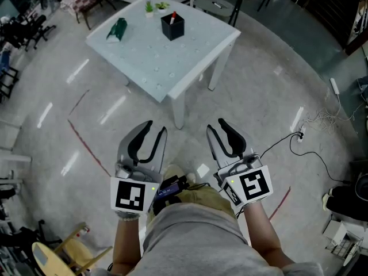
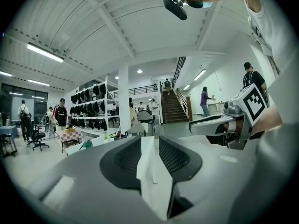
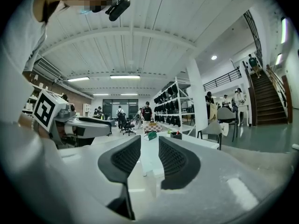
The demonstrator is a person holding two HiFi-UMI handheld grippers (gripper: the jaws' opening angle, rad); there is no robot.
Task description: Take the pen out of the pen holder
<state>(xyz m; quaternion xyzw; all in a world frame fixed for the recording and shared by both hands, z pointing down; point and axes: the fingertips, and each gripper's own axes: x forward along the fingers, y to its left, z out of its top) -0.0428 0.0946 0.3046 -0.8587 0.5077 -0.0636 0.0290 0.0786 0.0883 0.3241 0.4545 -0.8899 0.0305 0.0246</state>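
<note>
On the white table (image 1: 161,62), out at eleven o'clock from me, a green thing (image 1: 117,30) lies near the left corner; I'd leave it alone. My left gripper (image 1: 155,127) sits low at seven o'clock, jaws spread with nothing between them, well short of the table. Near twelve o'clock, past two small potted plants (image 1: 149,7), stands the black pen holder (image 1: 172,27), with the pen (image 1: 172,16) upright in it, its red end poking out. My right gripper (image 1: 217,125), at five o'clock, is also spread and empty. I judge the step is the approach: close the distance first, then bring the left claw beside the holder to steady it and lower the right over the exposed end. Pinch squarely and draw straight up, or the holder may tip
</note>
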